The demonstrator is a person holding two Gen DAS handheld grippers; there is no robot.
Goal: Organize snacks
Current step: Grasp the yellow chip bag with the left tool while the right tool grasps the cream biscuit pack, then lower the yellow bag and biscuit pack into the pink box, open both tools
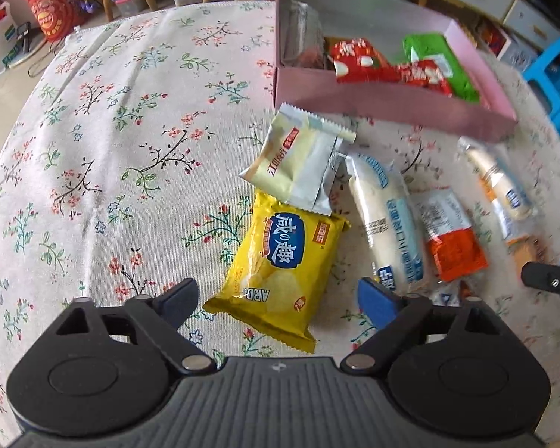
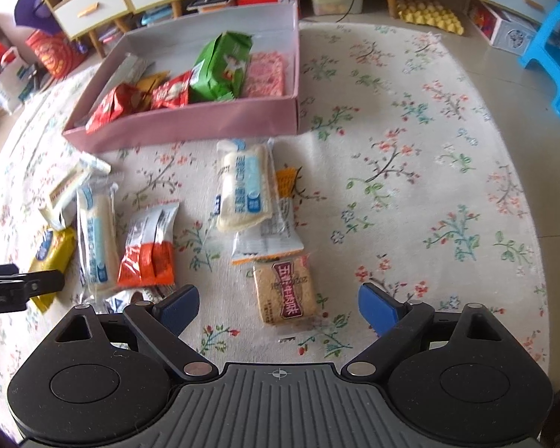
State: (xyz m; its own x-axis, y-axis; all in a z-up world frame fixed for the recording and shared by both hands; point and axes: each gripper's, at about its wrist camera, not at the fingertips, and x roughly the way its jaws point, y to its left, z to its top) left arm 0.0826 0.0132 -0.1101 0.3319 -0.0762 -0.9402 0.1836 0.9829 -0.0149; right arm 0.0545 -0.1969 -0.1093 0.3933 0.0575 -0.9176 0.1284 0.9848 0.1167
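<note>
A pink box [image 1: 392, 102] [image 2: 190, 127] on the floral cloth holds red, green and pink snack packs. My left gripper [image 1: 278, 304] stands open over a yellow chip bag [image 1: 280, 265], whose lower end lies between the blue pads without touching them. A pale cracker pack [image 1: 298, 160] overlaps the bag's top. My right gripper [image 2: 278, 308] is open around a tan biscuit pack [image 2: 285, 291], apart from both pads. A white bread roll pack [image 2: 244, 190] and an orange-and-white pack [image 2: 149, 250] lie further up the cloth.
Another long bread roll pack [image 1: 388, 220] [image 2: 95, 231] lies between the two grippers. The left gripper's black tip [image 2: 22, 285] enters the right wrist view at the left edge. Shelves, drawers and a blue stool [image 2: 556, 56] stand beyond the cloth.
</note>
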